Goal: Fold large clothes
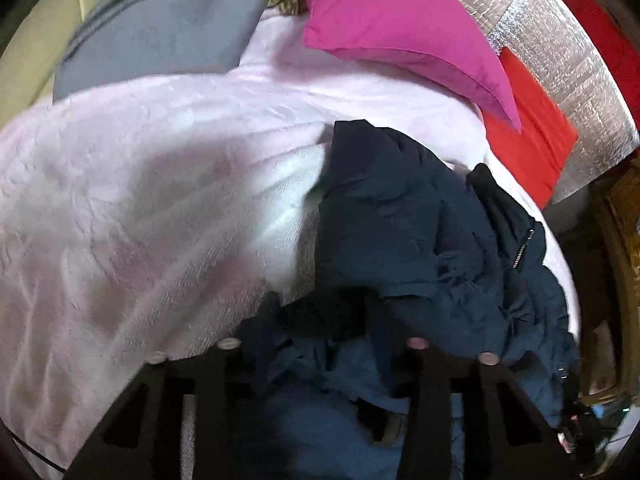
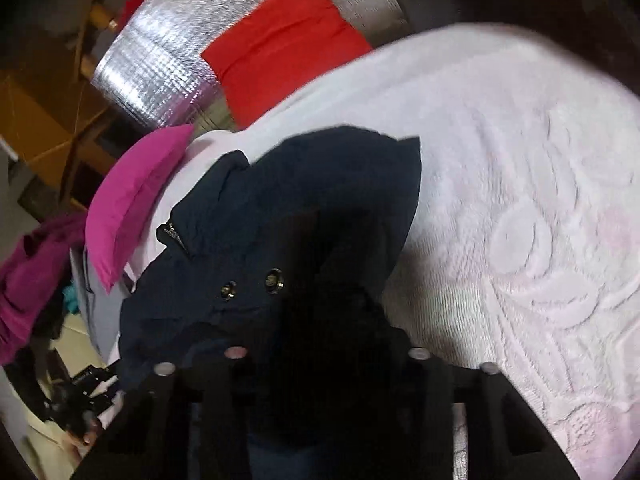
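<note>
Both sets of jaws were checked first. We found the left gripper (image 1: 320, 350) partly open with dark jacket cloth bunched between its fingers; whether the pads pressed it we could not tell. We found the right gripper (image 2: 326, 360) likewise partly open, its gap filled by dark fabric in shadow, and grip could not be confirmed.

We then recorded the scene by size. A pale pink blanket (image 1: 132, 208) with a raised pattern covered the bed and carried everything else. The navy jacket (image 1: 412, 216) lay crumpled on it, near both grippers, towards the right in the left wrist view. A grey garment (image 1: 168, 20) lay at the far left. A magenta pillow (image 1: 400, 28) lay at the far side, beside a red cushion (image 1: 532, 136) that rested against a silver quilted surface (image 1: 560, 60).

On the jacket we noted a short zip (image 1: 524, 254) and, in the right wrist view, two metal snaps (image 2: 252, 286).
</note>
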Motion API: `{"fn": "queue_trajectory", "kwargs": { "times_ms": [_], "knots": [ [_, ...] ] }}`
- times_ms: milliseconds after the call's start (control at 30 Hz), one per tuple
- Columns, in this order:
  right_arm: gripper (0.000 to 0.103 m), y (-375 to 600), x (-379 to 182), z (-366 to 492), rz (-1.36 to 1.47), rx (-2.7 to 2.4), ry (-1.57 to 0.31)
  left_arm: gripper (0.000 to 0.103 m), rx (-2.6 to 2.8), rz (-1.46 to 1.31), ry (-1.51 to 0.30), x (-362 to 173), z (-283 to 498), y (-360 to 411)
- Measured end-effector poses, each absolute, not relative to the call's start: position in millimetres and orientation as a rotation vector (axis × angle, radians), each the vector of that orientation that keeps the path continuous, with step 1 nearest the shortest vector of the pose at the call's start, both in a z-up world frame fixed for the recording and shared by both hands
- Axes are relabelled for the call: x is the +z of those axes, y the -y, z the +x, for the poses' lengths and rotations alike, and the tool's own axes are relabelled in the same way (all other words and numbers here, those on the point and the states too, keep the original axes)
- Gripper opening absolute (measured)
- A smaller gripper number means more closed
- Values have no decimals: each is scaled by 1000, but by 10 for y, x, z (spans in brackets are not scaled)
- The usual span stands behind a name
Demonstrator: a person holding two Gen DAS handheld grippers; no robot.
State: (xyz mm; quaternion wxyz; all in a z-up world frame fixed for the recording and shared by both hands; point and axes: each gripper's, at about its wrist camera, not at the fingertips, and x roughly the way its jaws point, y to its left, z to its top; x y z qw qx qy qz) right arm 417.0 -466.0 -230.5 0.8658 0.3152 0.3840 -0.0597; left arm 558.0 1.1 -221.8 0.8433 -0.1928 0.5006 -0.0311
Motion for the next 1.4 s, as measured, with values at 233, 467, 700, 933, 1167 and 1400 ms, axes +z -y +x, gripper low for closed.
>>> {"fn": "queue_trajectory", "kwargs": {
  "times_ms": [233, 467, 700, 933, 1167, 1400],
  "knots": [
    [32, 4632, -2297, 4169, 631, -152, -788, 2, -99, -419, -1010, -2113, 5541, -46],
    [29, 4688, -2314, 4179, 660, -171, -769, 2, -35, -364, -1035, -2093, 5549, -54],
    [60, 4812, -2194, 3949, 771, -187, -733, 2, 10, -303, -1020, -1954, 5511, -50],
    [62, 4598, -1794, 3526, 819, -63, -613, 52, -193, -208, -837, -1426, 5189, 329],
    [66, 3959, -2113, 3716, 974, 146, -752, 54, -316, -325, -1042, -1699, 5154, 608],
    [66, 3787, -2533, 3903, 1124, 91, -824, 60, -295, -493, -1220, -1935, 5135, 506]
  ]
}}
